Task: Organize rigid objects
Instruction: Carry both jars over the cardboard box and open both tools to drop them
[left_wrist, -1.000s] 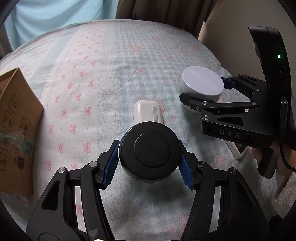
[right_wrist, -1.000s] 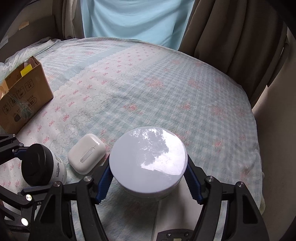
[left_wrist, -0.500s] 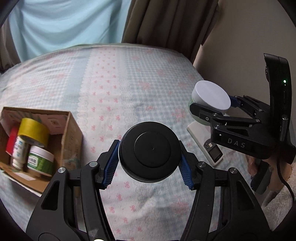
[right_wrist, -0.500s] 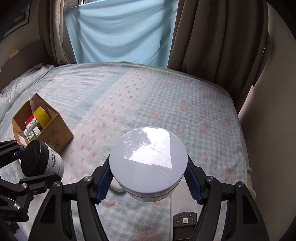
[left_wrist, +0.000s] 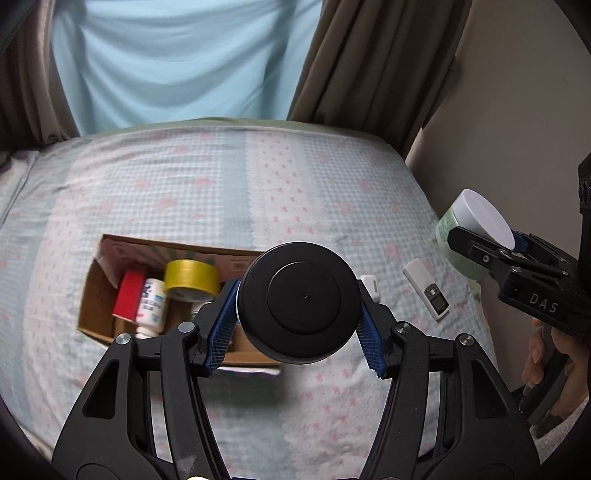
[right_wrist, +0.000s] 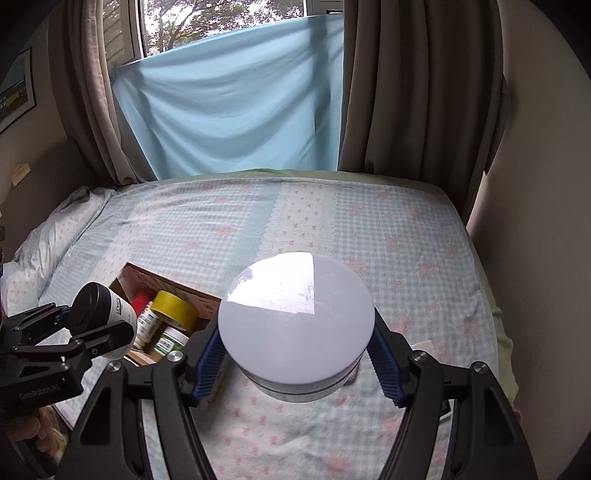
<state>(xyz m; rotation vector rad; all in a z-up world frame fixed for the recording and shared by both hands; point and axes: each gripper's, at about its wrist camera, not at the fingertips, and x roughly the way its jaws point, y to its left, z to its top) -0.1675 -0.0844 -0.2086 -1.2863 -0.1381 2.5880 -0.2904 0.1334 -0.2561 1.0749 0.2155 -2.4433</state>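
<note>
Left gripper (left_wrist: 299, 321) and right gripper (right_wrist: 295, 354) each clamp a jar aloft.

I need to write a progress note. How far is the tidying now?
Done: yellow tape and bottles lie in the cardboard box. In hand: left gripper holds the black-lidded jar, right gripper the white-lidded jar. Left: the remote on the bed.

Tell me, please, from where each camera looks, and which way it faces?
Left wrist: sits behind the left tongs, facing down over the bed to the box; they grip a black-lid jar; the right tongs and a hand show.
Right wrist: sits behind the right tongs gripping a white-lid jar, facing the window; the left tongs show.
Shared: box, both jars, bed.
</note>
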